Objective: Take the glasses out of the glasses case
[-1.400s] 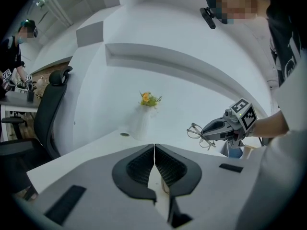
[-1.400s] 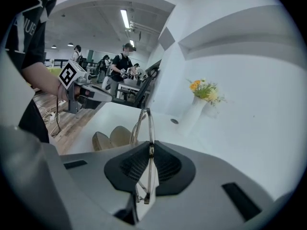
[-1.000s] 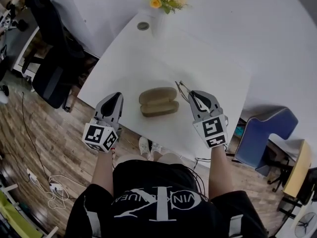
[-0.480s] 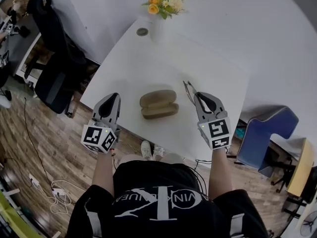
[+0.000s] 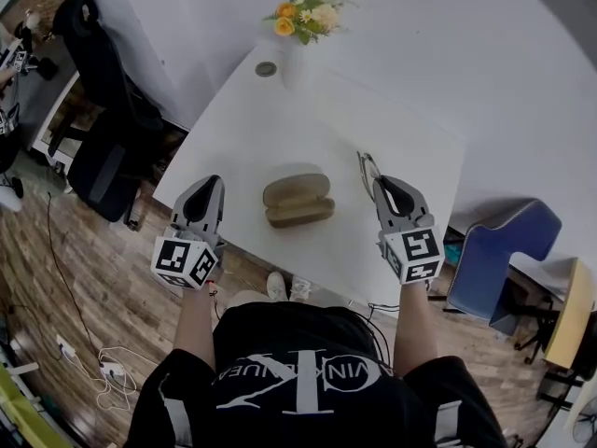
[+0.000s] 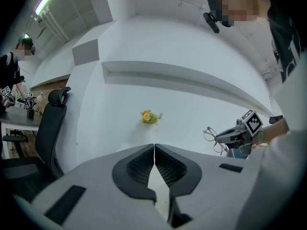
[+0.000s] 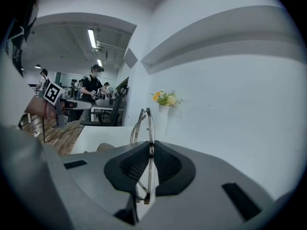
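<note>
"Two tongs: what does each one hold?"

"My right tongs (image 5: 382, 183) pinch the glasses (image 5: 367, 166). In the right gripper view the thin metal frame (image 7: 144, 128) stands edge-on between the pads, which are closed on it, and the lenses stick out past the tips toward the far side. My left tongs (image 5: 213, 182) are pressed together with nothing between them; the left gripper view shows the two pads meeting (image 6: 154, 150)."

"Where are the glasses compared with the case?"

"Out of it. The brown glasses case (image 5: 298, 201) lies on the white desk (image 5: 280, 119), near its near edge and between my two tongs. The glasses are to its right, apart from it. In the left gripper view they are off the desk, at the tip of the right tongs (image 6: 221, 137)."

"Is the case open?"

"I see two rounded brown halves, the far one just behind the near one. I cannot tell how wide it stands."

"And your left hand?"

"It holds the tongs at the near left edge of the desk, left of the case and not touching it, pointing toward the far side."

"Anything else on the desk?"

"At the far end, a white vase (image 5: 295, 56) with yellow and cream flowers (image 5: 306, 12), and a small round disc (image 5: 267, 69) just left of it. A black office chair (image 5: 103, 110) stands off the desk's left side."
</note>
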